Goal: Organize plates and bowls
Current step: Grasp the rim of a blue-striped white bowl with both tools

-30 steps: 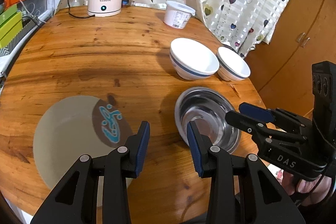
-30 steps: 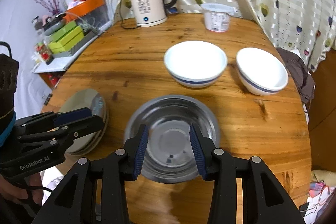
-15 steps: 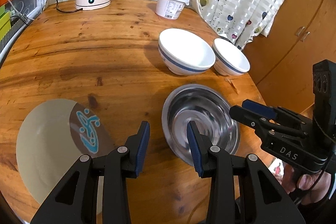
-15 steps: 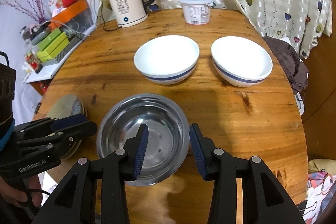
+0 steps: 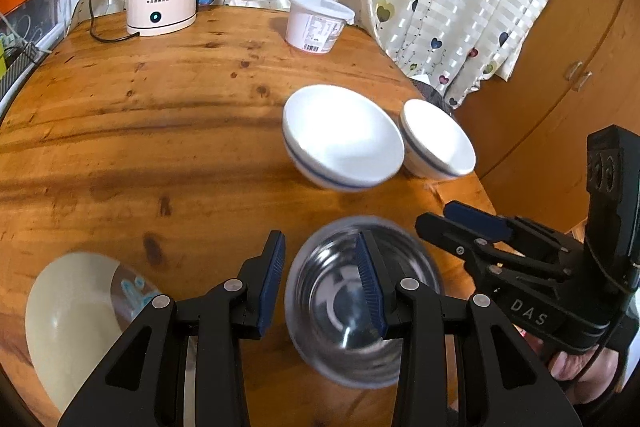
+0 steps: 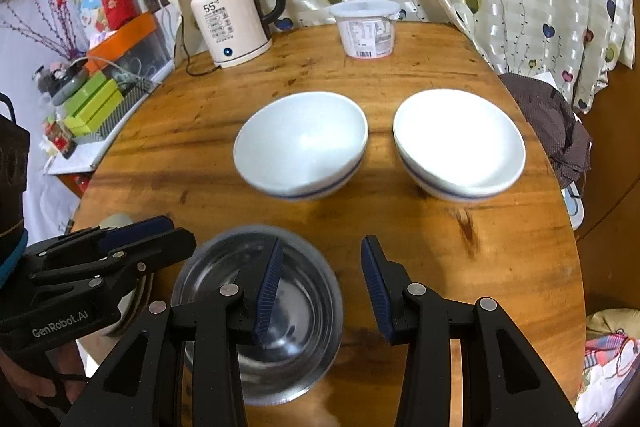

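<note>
Beyond the left side of the left hand-held gripper [image 5: 320, 281] lies the cream plate [image 5: 68, 311], close to the near edge of the counter [image 5: 160, 131]. This hand-held gripper is empty and its jaws stand partly apart; its right finger hangs above the steel bowl [image 5: 360, 299], but the rim is not between the pads and nothing is gripped.

To do the step well, I judge that one rim should be chosen first. A thin steel rim slips easily, so the pads should go one inside and one outside the wall, and close fully before any lift.

The right hand-held gripper [image 6: 320, 281] is also empty, with the jaws partly apart. Its left finger is over the steel bowl [image 6: 260, 319] and its right finger is over bare wood. Ahead of it stand two white bowls with a blue line, the left white bowl [image 6: 300, 151] and the right white bowl [image 6: 460, 147], just beside each other but apart.

For room: the wide bare wood ahead and to the left of both tools is free. The right white bowl stands near the right edge, and the steel bowl near the front edge, so moves there need care. The two tools are close together above the steel bowl and could knock each other.
</note>
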A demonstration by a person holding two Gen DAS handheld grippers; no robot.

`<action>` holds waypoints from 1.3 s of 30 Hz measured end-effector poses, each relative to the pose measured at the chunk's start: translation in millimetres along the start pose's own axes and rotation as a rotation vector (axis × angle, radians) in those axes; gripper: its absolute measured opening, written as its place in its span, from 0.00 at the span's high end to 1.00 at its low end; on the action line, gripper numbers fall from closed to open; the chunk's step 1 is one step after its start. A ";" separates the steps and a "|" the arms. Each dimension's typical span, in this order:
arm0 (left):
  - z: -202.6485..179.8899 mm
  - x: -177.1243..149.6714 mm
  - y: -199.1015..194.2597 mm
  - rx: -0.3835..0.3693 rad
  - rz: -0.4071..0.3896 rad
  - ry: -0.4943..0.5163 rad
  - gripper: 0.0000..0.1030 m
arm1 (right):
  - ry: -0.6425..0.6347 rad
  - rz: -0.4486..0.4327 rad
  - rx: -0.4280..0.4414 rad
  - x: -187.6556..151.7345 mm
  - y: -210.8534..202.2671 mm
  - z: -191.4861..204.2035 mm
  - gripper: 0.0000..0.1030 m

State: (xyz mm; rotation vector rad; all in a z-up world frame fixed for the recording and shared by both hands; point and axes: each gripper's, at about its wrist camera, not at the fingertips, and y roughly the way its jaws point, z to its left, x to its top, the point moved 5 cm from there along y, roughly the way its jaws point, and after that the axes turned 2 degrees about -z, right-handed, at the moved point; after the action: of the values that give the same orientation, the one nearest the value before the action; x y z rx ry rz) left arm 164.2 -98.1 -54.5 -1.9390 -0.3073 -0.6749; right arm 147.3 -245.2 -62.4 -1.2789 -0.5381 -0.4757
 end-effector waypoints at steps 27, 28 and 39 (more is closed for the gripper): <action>8.9 50.7 38.7 0.009 -0.004 -0.083 0.63 | 0.057 -0.004 0.013 39.8 34.7 -15.5 0.61; 9.0 51.2 40.3 0.009 -0.002 -0.085 0.63 | 0.058 -0.004 0.014 40.4 35.8 -15.2 0.61; 13.6 56.8 55.3 0.001 0.012 -0.103 0.63 | 0.097 0.003 0.024 45.6 50.1 -23.2 0.61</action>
State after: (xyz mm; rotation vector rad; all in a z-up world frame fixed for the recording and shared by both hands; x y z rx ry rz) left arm 241.7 -115.4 -67.3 -1.9770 -0.3588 -0.5681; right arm 216.1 -258.2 -76.9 -1.2276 -0.4592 -0.5243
